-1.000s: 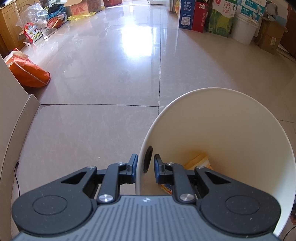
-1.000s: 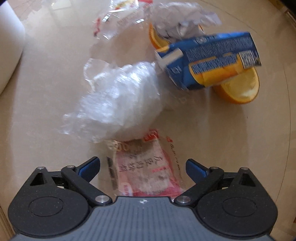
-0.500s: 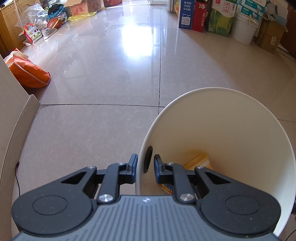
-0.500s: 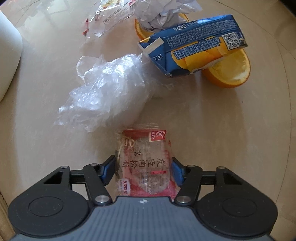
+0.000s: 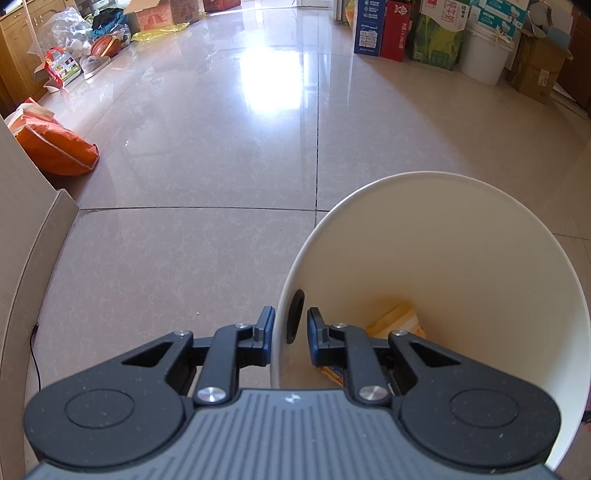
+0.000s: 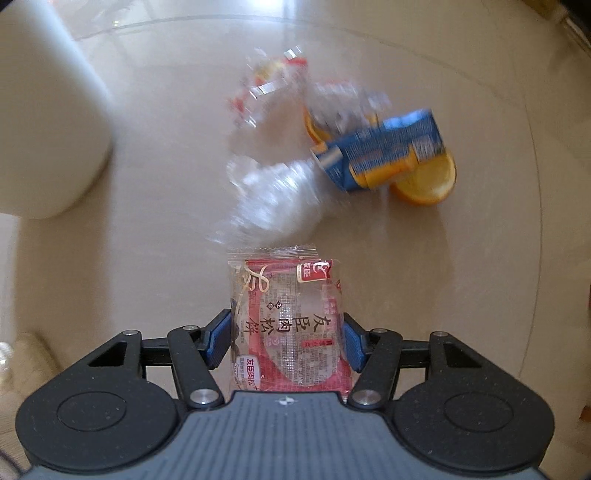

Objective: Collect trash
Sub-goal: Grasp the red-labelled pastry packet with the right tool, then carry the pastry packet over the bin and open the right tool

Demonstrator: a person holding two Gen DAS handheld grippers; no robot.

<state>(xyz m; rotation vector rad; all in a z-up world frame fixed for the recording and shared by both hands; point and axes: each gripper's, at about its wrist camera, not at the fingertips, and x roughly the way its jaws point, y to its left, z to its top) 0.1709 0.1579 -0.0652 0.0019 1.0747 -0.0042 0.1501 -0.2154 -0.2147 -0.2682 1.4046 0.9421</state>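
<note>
My left gripper (image 5: 289, 330) is shut on the rim of a white trash bin (image 5: 461, 258), one finger outside and one inside; a yellow wrapper (image 5: 397, 320) lies at the bin's bottom. My right gripper (image 6: 286, 341) is shut on a red and clear snack packet (image 6: 286, 325), held above the floor. Below and beyond it lie a crumpled clear plastic bag (image 6: 275, 201), a blue and orange juice carton (image 6: 384, 153), orange halves (image 6: 428, 184) and a clear wrapper with red print (image 6: 266, 92). The white bin's outer wall (image 6: 44, 122) shows at the left of the right wrist view.
A glossy tiled floor (image 5: 221, 147) stretches ahead of the bin. An orange sack (image 5: 55, 147) lies at the left by a beige panel (image 5: 22, 236). Boxes (image 5: 380, 33) and a white bucket (image 5: 480, 59) line the far wall. More clutter (image 5: 92, 48) sits at the far left.
My right gripper closed on the red snack packet and lifted it off the floor; the remaining trash now looks farther away and blurred. The left gripper and bin have not moved.
</note>
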